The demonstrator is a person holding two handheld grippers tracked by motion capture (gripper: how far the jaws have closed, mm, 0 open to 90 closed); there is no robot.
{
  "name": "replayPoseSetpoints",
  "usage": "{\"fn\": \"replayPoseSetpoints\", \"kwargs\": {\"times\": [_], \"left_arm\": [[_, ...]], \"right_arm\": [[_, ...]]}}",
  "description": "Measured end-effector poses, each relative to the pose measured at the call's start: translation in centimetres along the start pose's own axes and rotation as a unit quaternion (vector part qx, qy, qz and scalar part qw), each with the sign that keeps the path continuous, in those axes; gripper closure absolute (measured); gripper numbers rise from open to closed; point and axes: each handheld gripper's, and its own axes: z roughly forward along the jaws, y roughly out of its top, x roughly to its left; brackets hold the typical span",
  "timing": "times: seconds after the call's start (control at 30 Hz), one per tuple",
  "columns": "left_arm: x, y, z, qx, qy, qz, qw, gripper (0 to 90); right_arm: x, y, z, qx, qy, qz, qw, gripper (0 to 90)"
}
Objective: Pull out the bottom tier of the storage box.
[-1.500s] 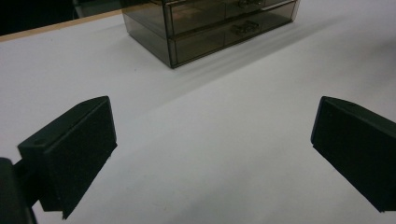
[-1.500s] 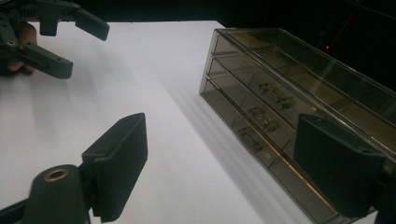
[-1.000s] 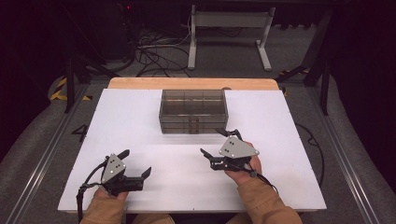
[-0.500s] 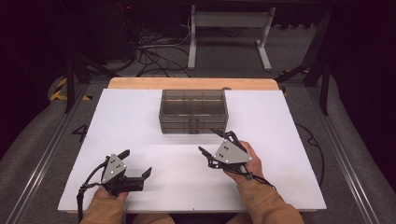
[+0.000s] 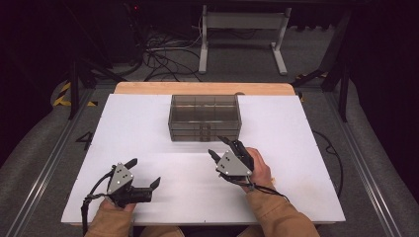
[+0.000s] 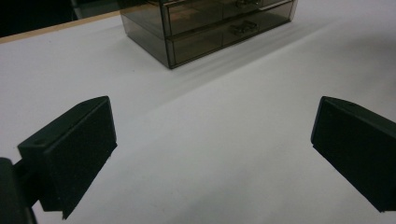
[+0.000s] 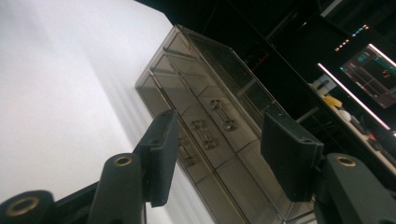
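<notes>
The drawer box [image 5: 205, 118] looks like smoky, see-through plastic, glossy and smooth, with small shiny metal-looking handles [image 7: 222, 115]. It stands on a matt white tabletop [image 5: 148, 128] edged at the far side by pale wood [image 5: 148, 88]. The right gripper [image 5: 222, 148] has matt black, finely ribbed pads [image 7: 166, 154]

Tan sleeves were worn on both forearms at the lower edge. Each black gripper [image 5: 143, 173] [image 5: 220, 146] was topped by a grey three-cornered plate; a black cable was trailed from each.

White table [image 5: 148, 133], wood strip along 12 o'clock edge. Smoky see-through drawer box [image 5: 205, 117] sits at 12 o'clock, near far edge.
</notes>
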Motion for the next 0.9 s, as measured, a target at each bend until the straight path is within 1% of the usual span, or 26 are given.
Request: {"fn": "replayPoseSetpoints", "kwargs": {"times": [0.1, 0.17, 0.3, 0.4, 0.67, 0.77, 0.9], "left_arm": [[0.0, 0.0, 0.0, 0.0, -0.001, -0.002, 1.0, 0.8], [0.0, 0.0, 0.0, 0.002, -0.001, -0.001, 1.0, 0.8], [0.0, 0.0, 0.0, 0.002, 0.0, -0.001, 1.0, 0.8], [0.0, 0.0, 0.0, 0.002, 0.0, -0.001, 1.0, 0.8], [0.0, 0.0, 0.0, 0.002, 0.0, -0.001, 1.0, 0.8], [0.0, 0.0, 0.0, 0.002, 0.0, -0.001, 1.0, 0.8], [0.0, 0.0, 0.0, 0.002, 0.0, -0.001, 1.0, 0.8]], "right_arm": [[0.5, -0.1, 0.4, 0.009, -0.009, -0.014, 0.9998, 48.8], [0.7, -0.1, 0.6, 0.013, -0.011, -0.019, 0.9997, 49.3], [1.1, -0.3, 1.2, 0.019, -0.015, -0.024, 0.9994, 51.6], [1.4, -0.4, 1.6, 0.021, -0.02, -0.034, 0.999, 52.2], [2.3, -0.7, 2.6, 0.03, -0.037, -0.068, 0.9966, 52.4], [2.7, -1.0, 3.1, 0.037, -0.042, -0.077, 0.9955, 52.4], [2.9, -1.2, 3.5, 0.043, -0.044, -0.082, 0.9948, 52.4]]}}
